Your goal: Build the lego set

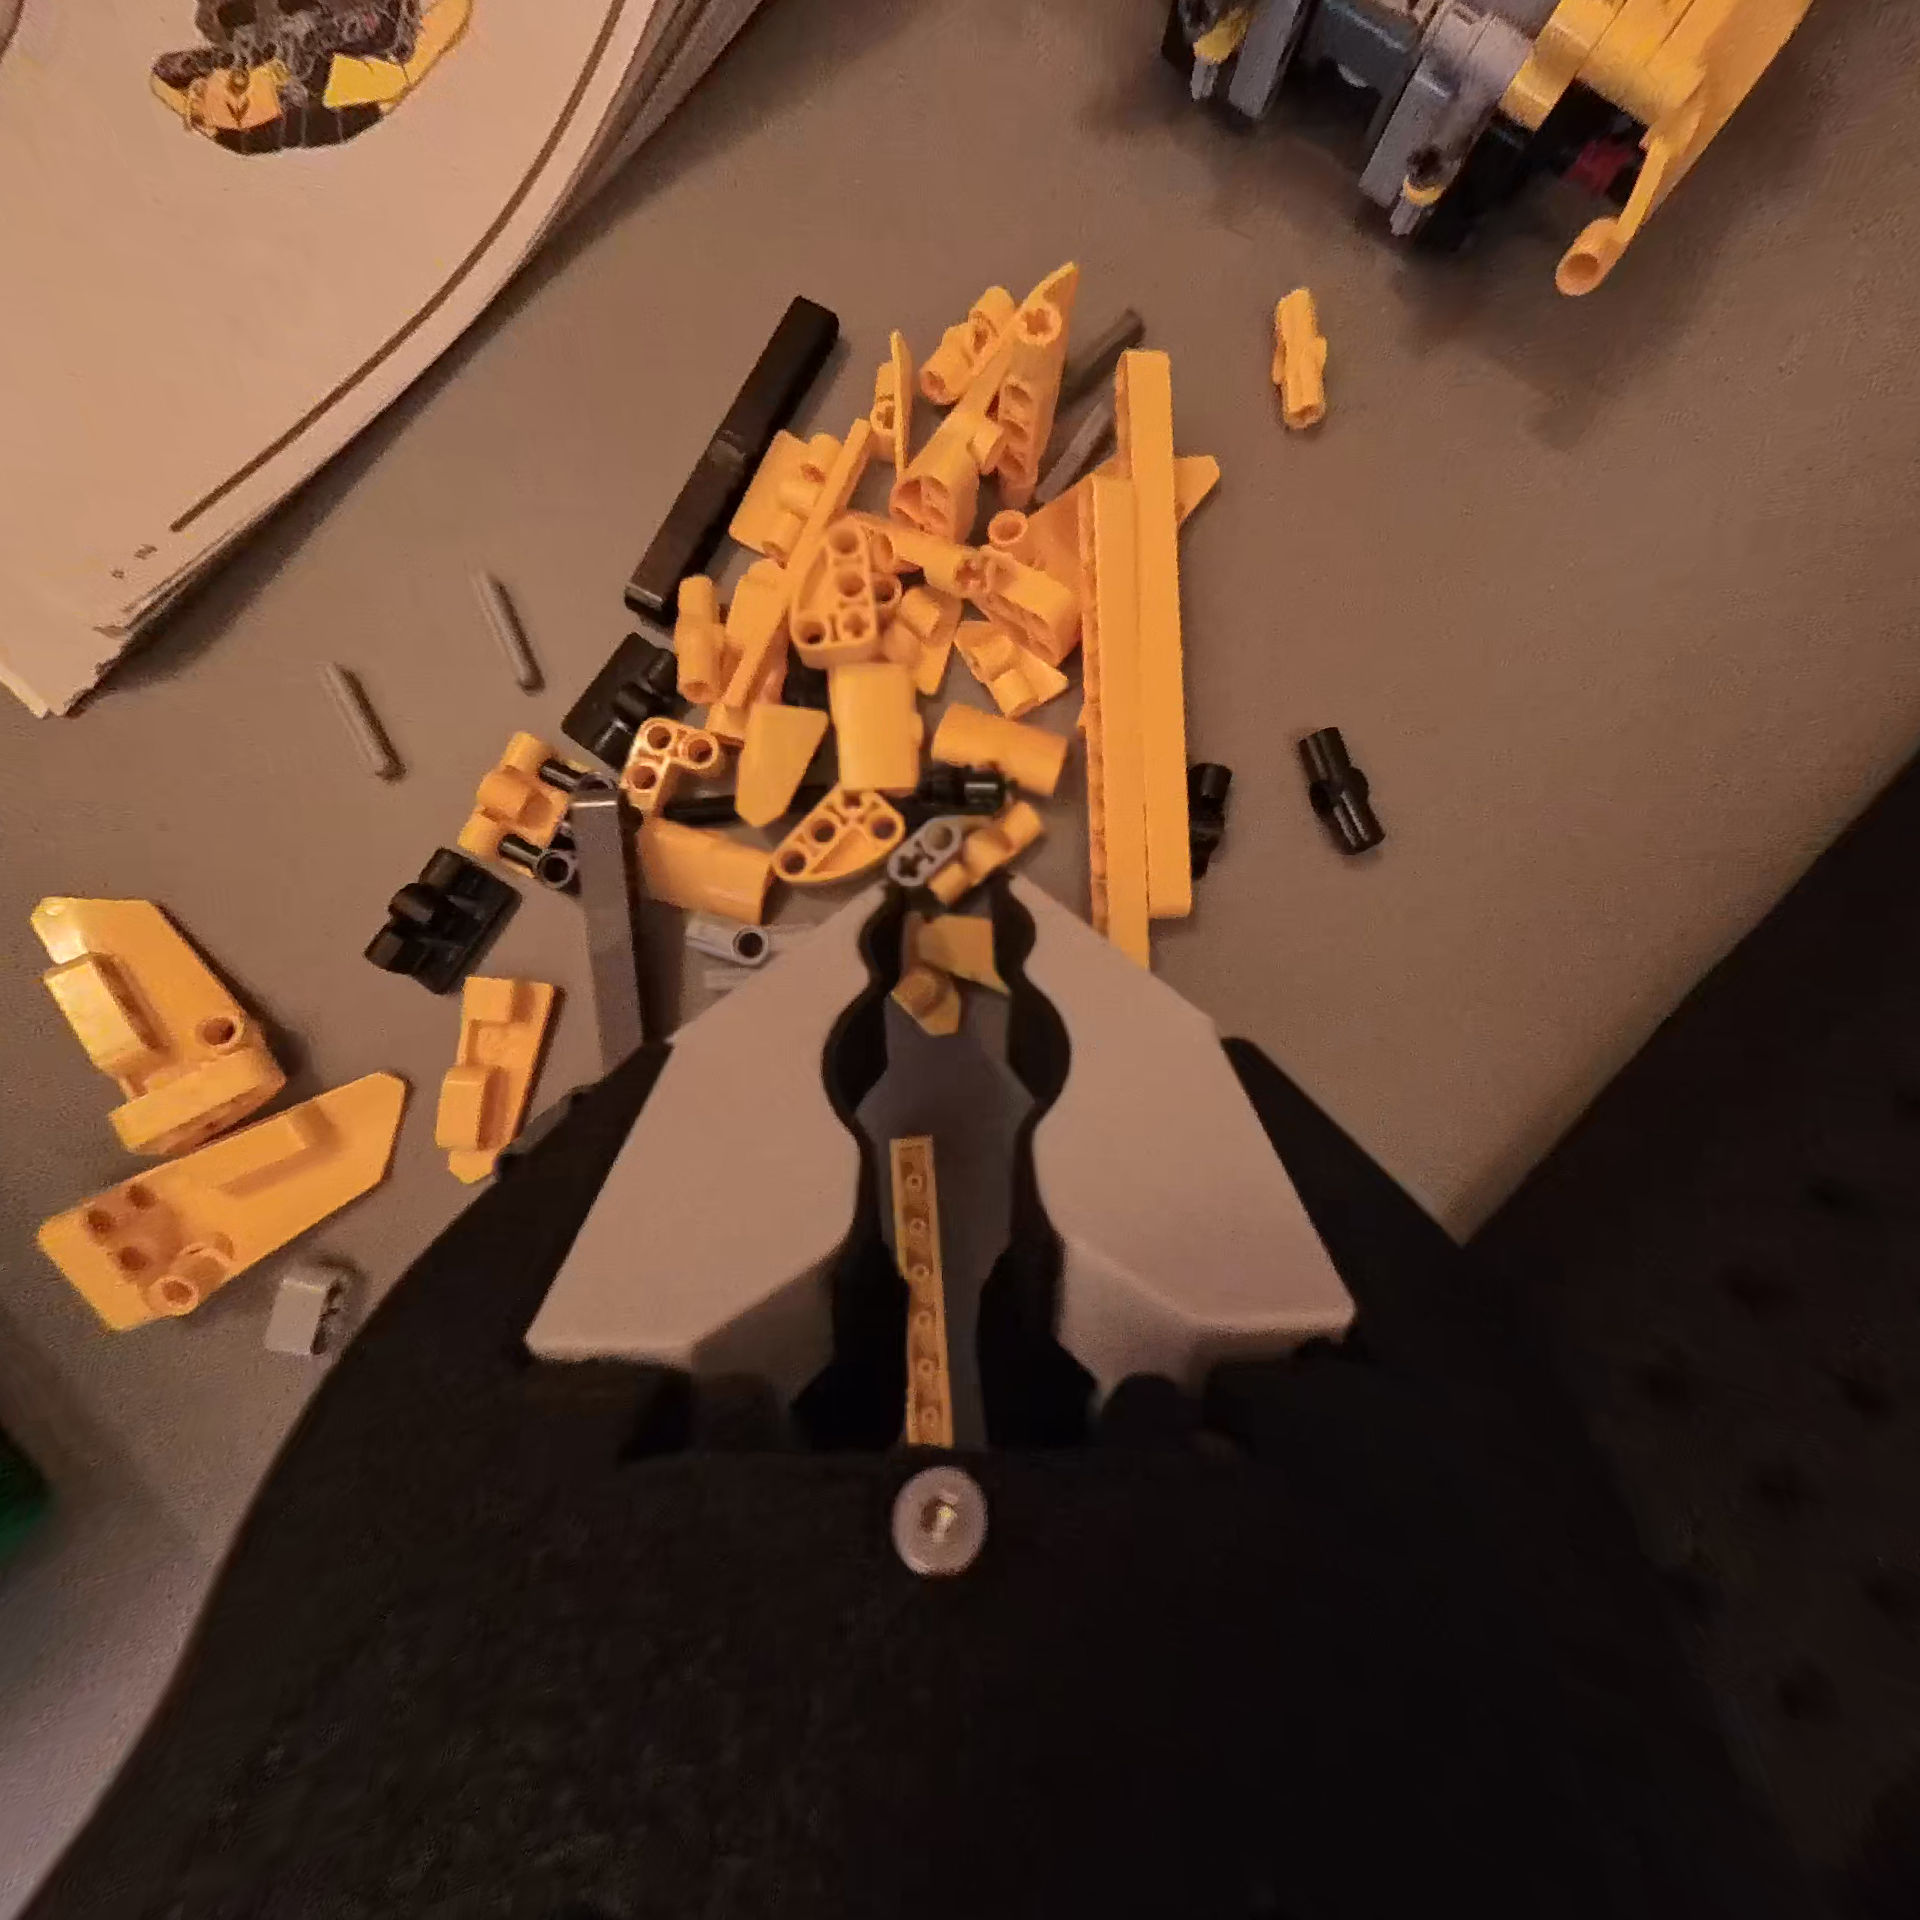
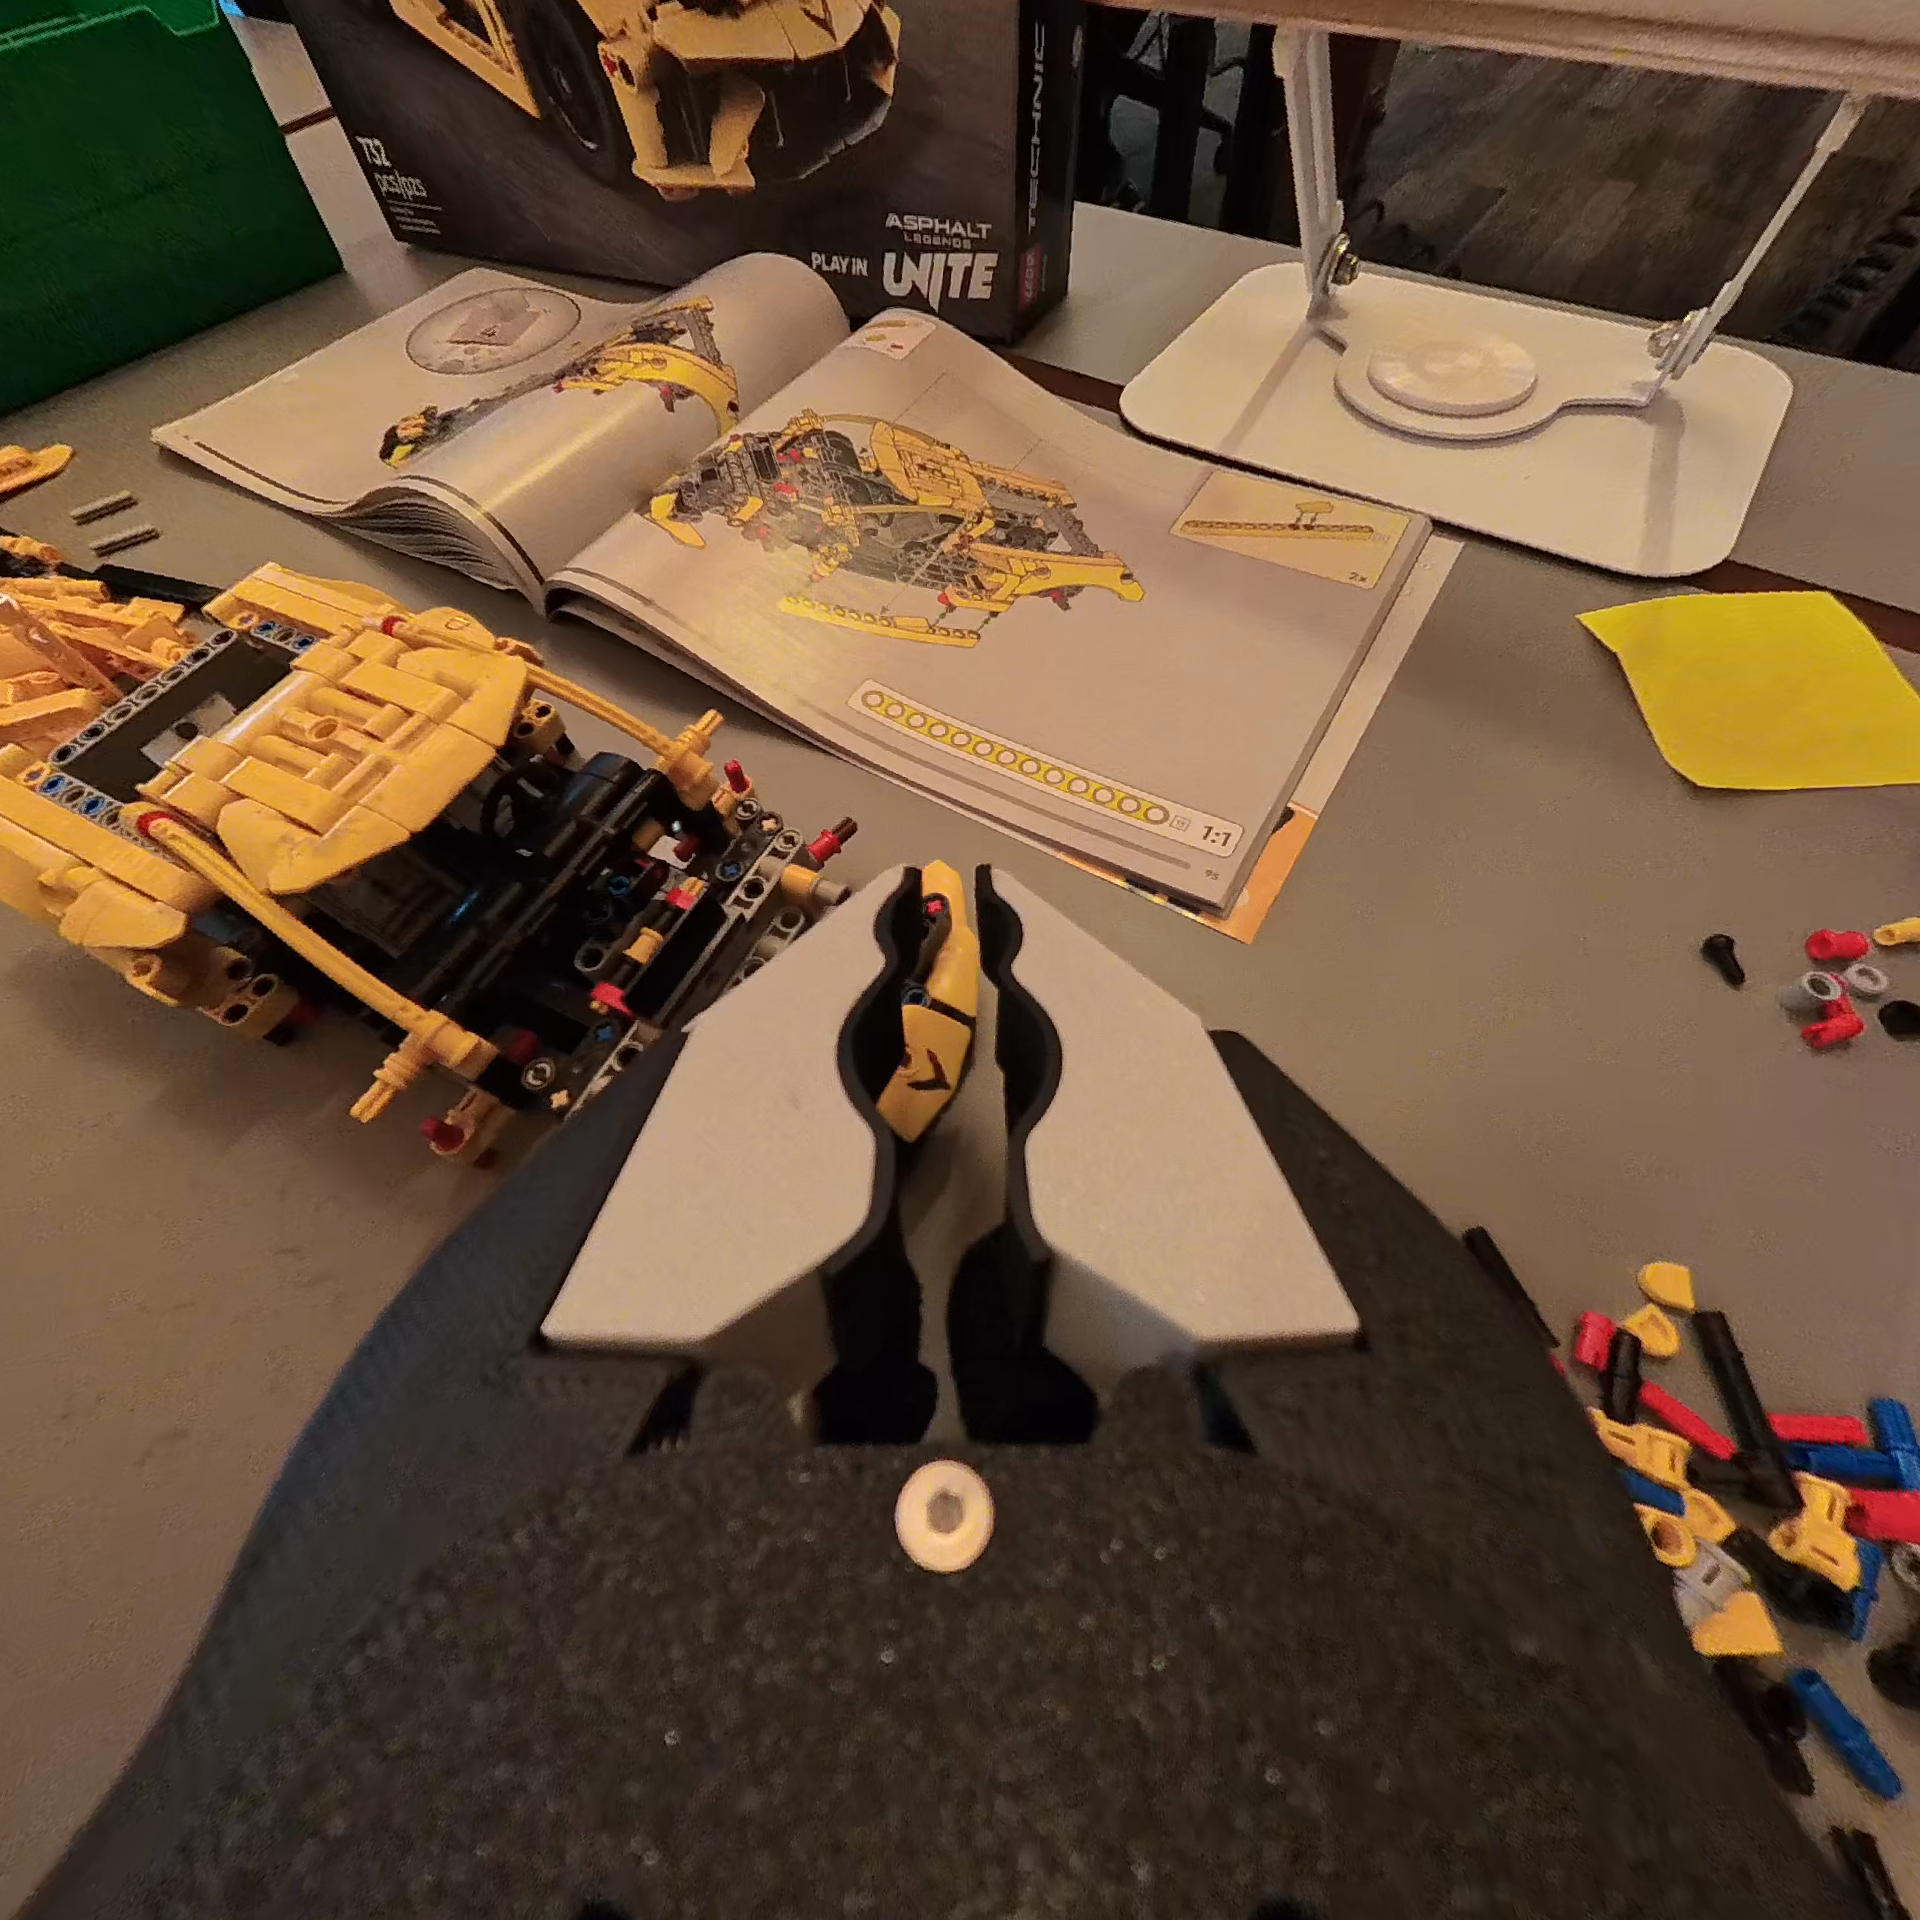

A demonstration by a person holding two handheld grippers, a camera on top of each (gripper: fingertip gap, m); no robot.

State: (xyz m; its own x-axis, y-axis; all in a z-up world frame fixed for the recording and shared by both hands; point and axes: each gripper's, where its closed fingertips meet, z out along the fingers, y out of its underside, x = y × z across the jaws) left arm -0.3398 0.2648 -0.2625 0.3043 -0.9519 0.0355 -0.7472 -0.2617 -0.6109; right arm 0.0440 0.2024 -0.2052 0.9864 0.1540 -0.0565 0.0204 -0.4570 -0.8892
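Observation:
In the left wrist view my left gripper (image 1: 937, 902) hangs over a pile of loose yellow and black Lego pieces (image 1: 914, 623). Its jaws are nearly closed around a small yellow piece (image 1: 948, 951), and a long yellow holed beam (image 1: 922, 1288) shows in the gap behind it. In the right wrist view my right gripper (image 2: 948, 875) is shut on a curved yellow panel with black marks (image 2: 928, 1049), held just right of the part-built yellow and black car (image 2: 312, 810).
An open instruction booklet (image 2: 935, 582) lies behind the car, with the set's box (image 2: 727, 135) and a green bin (image 2: 135, 187) beyond. A white stand base (image 2: 1455, 416), yellow paper (image 2: 1766, 686) and small loose parts (image 2: 1766, 1507) lie at the right. The table edge (image 1: 1558, 1143) is close.

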